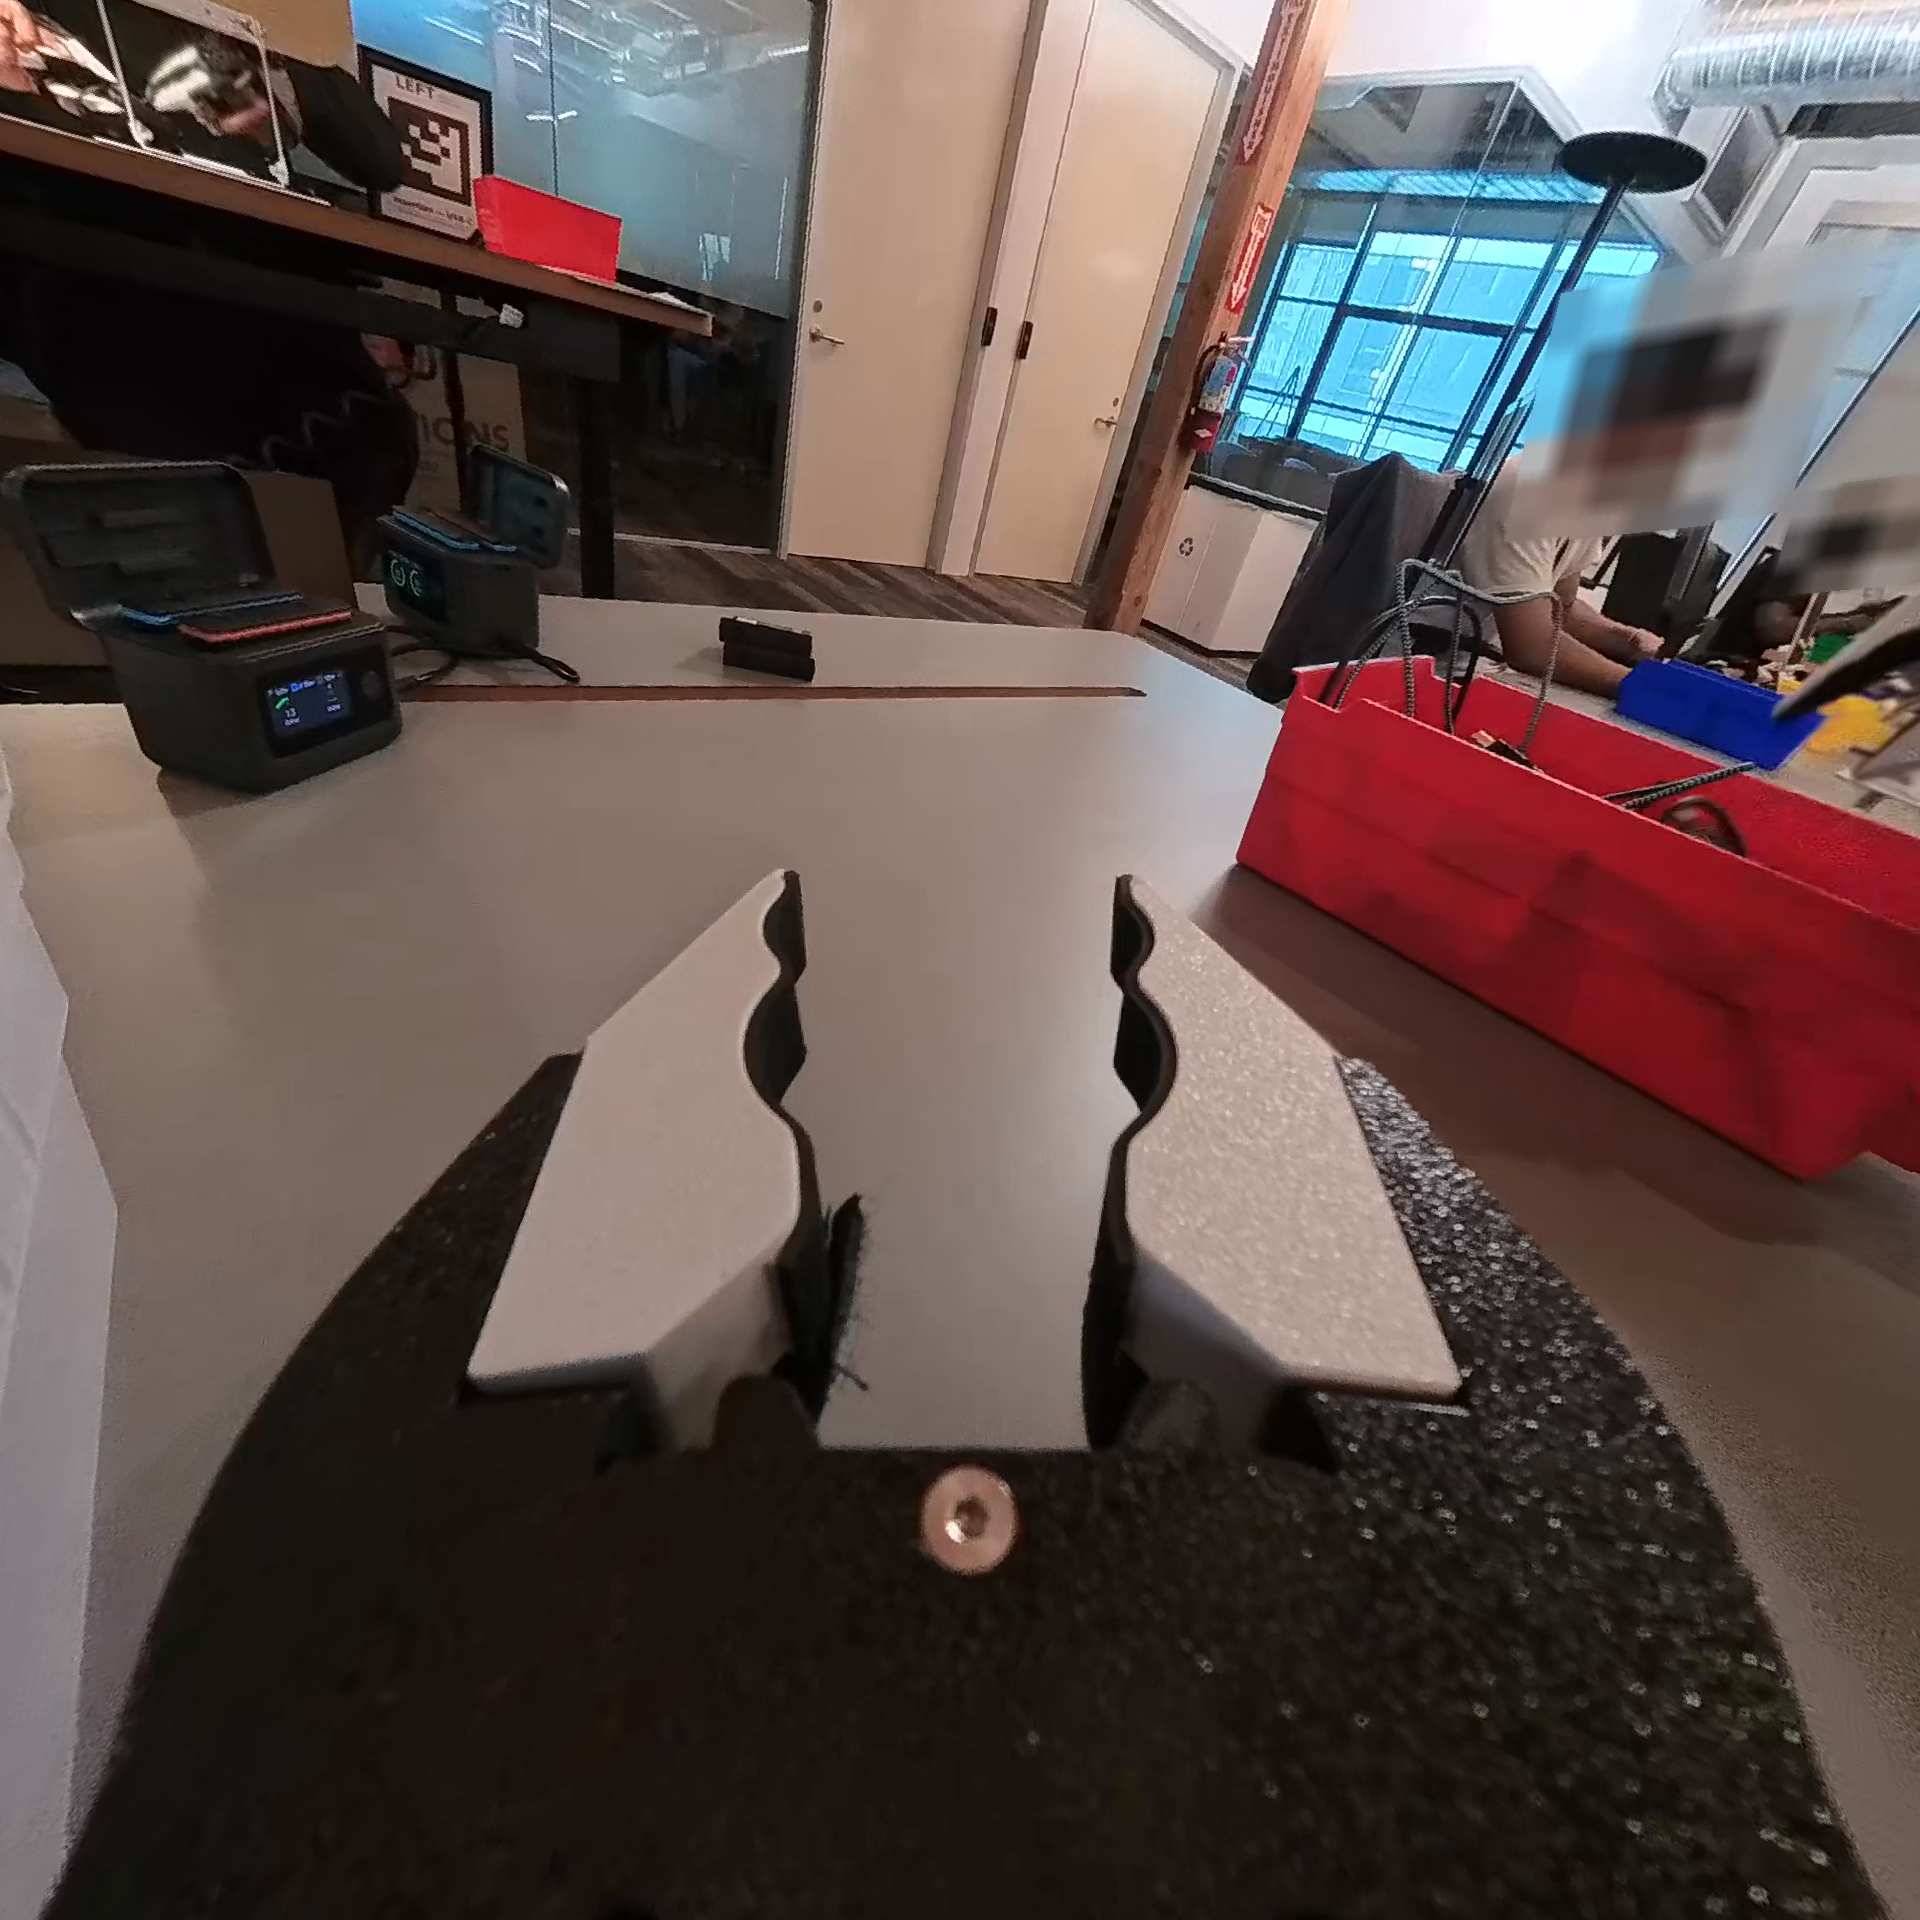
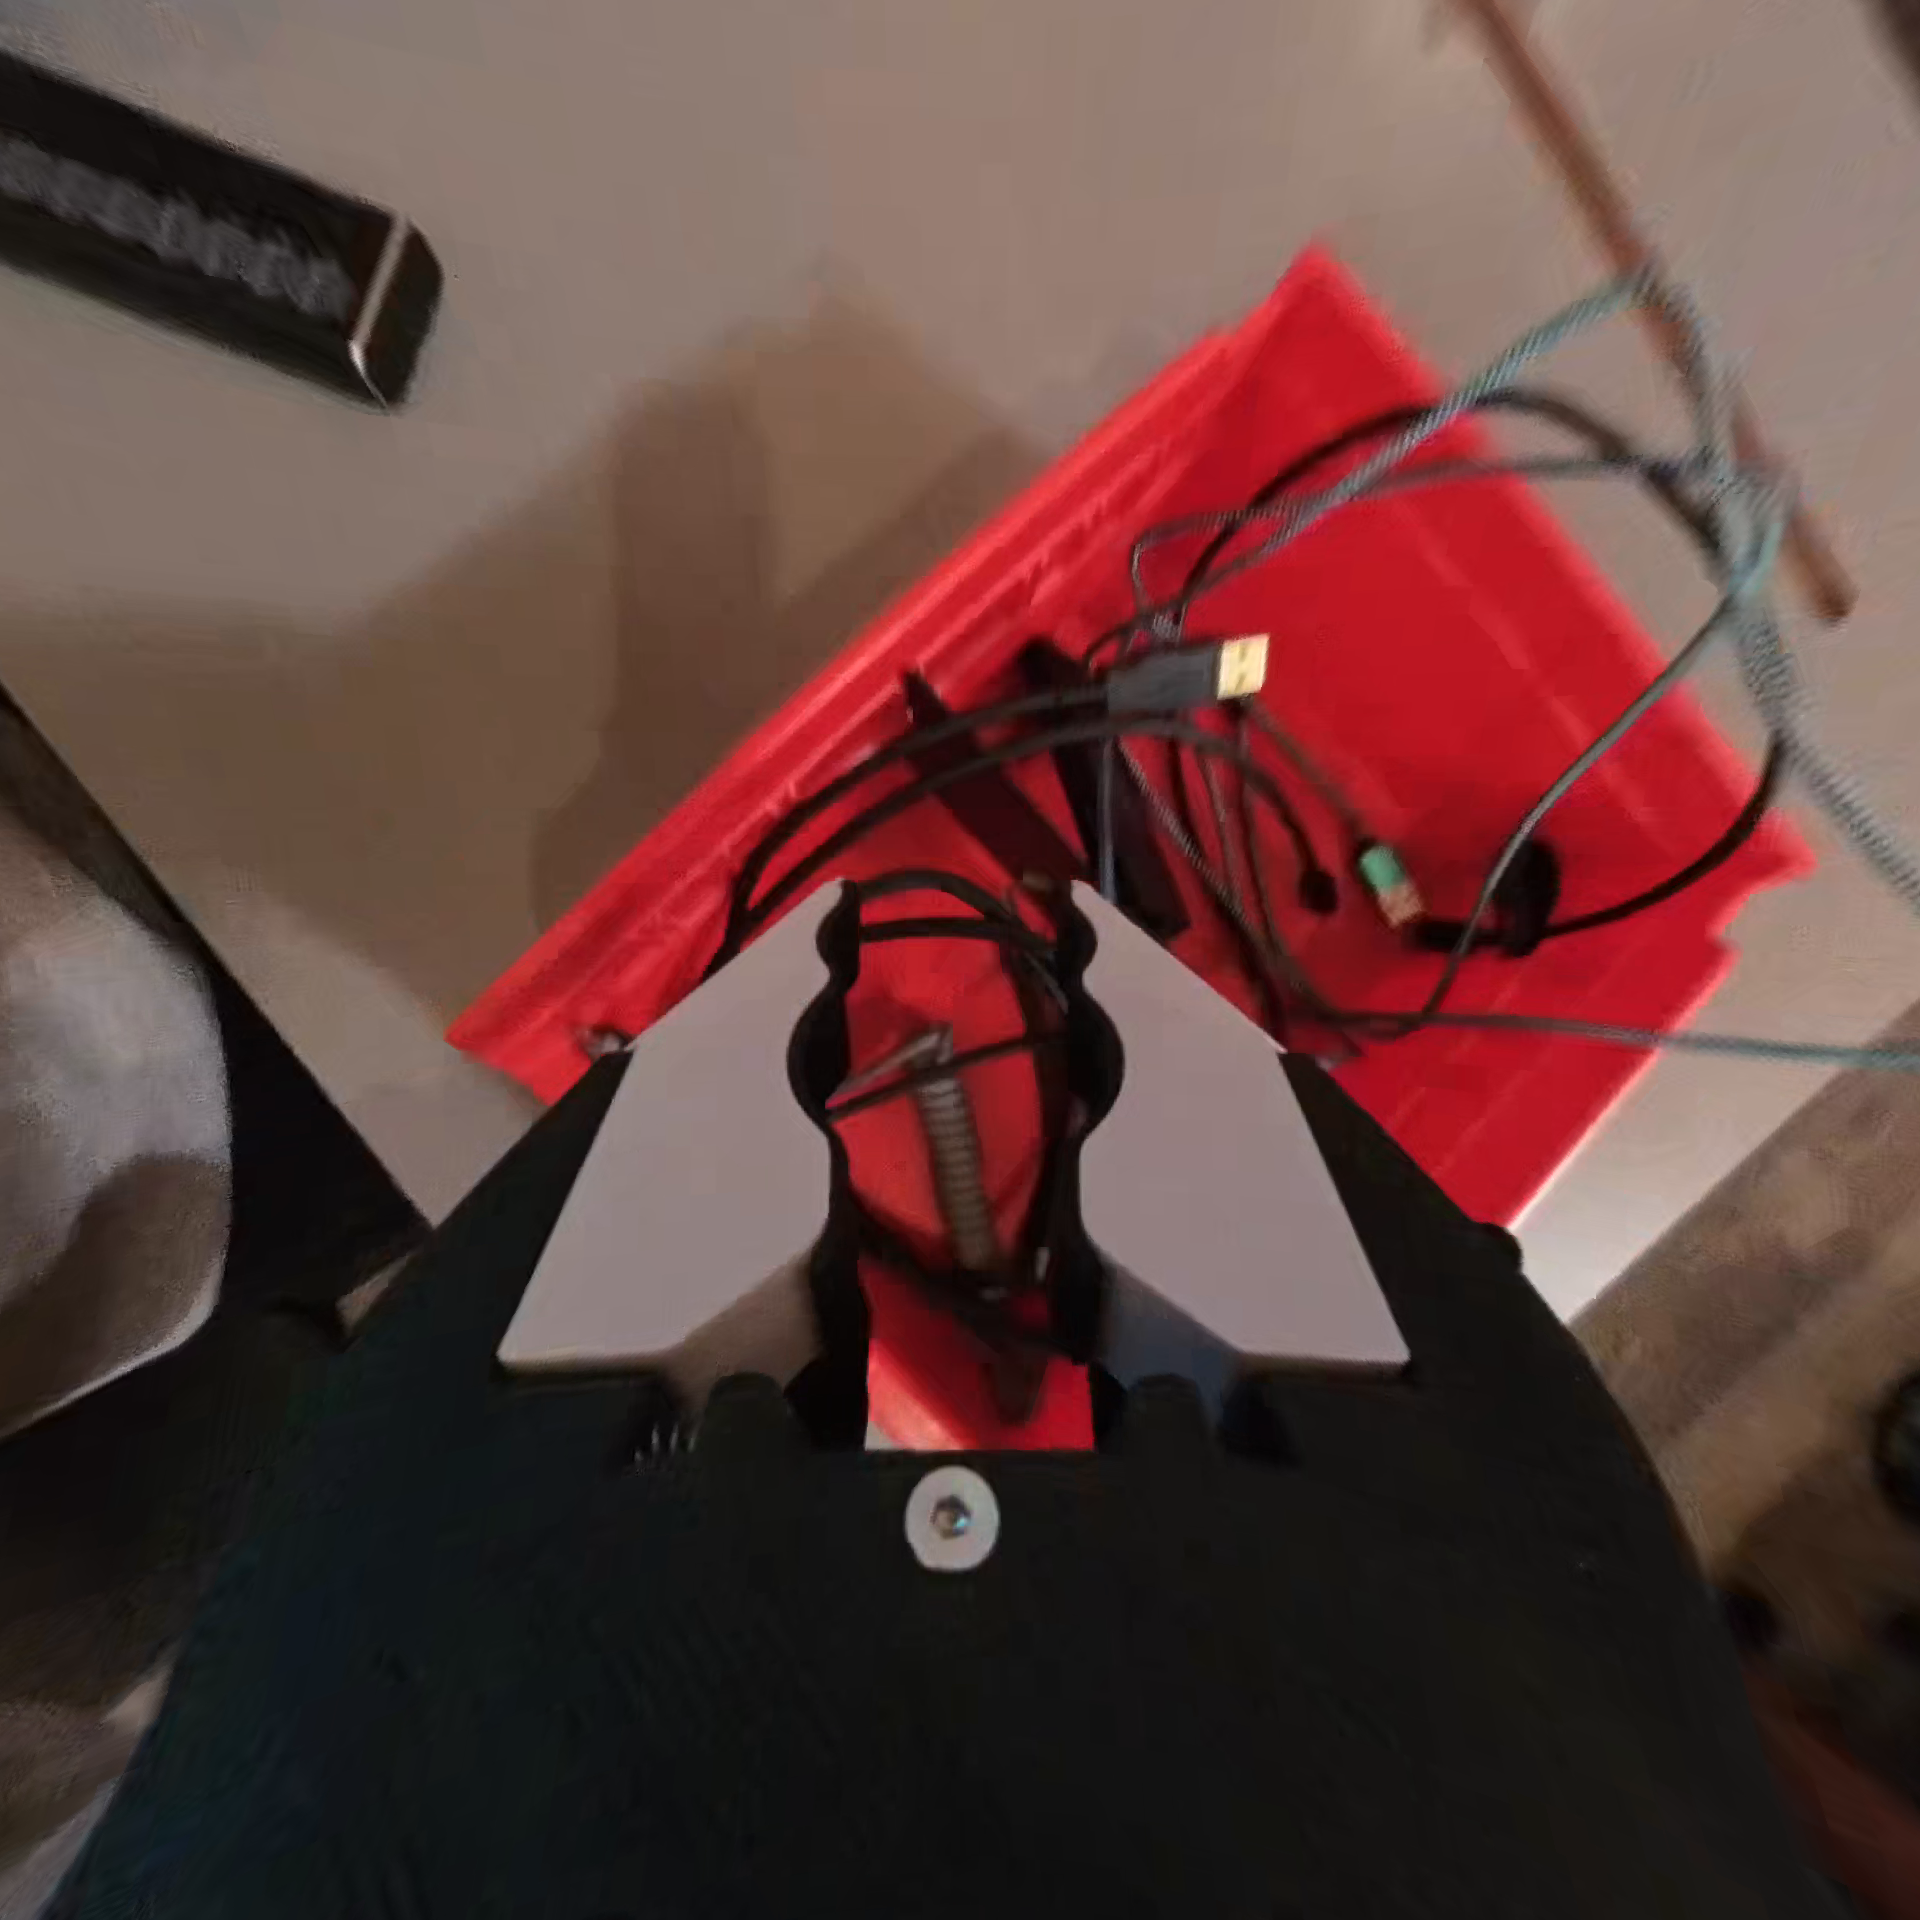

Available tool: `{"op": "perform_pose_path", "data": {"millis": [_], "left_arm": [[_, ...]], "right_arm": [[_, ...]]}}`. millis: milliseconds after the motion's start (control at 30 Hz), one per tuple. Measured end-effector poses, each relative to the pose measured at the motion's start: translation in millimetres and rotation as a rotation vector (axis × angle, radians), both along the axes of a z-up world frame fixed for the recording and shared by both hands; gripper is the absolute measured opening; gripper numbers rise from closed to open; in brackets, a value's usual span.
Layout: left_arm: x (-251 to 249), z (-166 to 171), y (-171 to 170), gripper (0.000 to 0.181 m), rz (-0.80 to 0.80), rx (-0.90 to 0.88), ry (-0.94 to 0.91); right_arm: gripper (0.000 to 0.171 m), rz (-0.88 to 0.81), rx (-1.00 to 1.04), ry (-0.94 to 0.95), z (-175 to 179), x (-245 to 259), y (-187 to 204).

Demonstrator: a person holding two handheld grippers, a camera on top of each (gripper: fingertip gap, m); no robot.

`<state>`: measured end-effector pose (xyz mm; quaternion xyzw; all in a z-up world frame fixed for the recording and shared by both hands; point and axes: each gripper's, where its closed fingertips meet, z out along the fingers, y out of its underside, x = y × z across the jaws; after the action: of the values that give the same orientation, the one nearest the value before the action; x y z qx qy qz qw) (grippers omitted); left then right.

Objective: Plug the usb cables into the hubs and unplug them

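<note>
Grey desk [image 1: 623,935] carries a red bin [image 2: 1455,727] at its right edge with 2 loose plugs among tangled cables [image 2: 1195,727], nothing plugged yet; left gripper [image 1: 958,904] gapes empty, right gripper [image 2: 961,914] hangs spread over them.

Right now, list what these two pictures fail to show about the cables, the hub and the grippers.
- Right wrist view: motion blur, and its own fingers, hide whether the right hand-held gripper touches a cable in the red bin.
- Right wrist view: the dark bar, maybe a hub, is cut off by the left edge, its ports unseen.
- Left wrist view: the bin wall hides most cables; the open left hand-held gripper holds nothing.
</note>
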<state>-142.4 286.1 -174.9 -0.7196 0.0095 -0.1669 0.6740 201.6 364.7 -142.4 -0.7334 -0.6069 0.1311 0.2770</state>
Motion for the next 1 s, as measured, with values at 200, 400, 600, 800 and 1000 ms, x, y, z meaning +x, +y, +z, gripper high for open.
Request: {"op": "perform_pose_path", "data": {"millis": [200, 400, 600, 800, 1000], "left_arm": [[0.4, -0.6, 0.8, 0.057, -0.005, -0.007, -0.007], [0.1, -2.0, 1.0, 0.057, -0.005, -0.013, -0.005], [0.5, -1.7, 0.9, 0.057, -0.006, -0.012, -0.005], [0.7, -1.7, 0.5, 0.057, -0.007, -0.012, -0.004], [1.3, 0.7, 0.2, 0.057, -0.01, -0.002, -0.013]], "right_arm": [[0.043, -0.094, 0.096, -0.016, -14.6, -23.0, 13.2], [0.057, -0.458, -0.233, 0.154, -38.6, -29.6, 63.0], [0.027, -0.446, -0.437, 0.123, -61.9, -45.5, 57.5], [0.013, -0.387, -0.024, 0.137, -11.6, -18.2, 49.2], [0.013, -0.476, 0.059, -0.091, -23.5, 63.3, -1.4]]}}
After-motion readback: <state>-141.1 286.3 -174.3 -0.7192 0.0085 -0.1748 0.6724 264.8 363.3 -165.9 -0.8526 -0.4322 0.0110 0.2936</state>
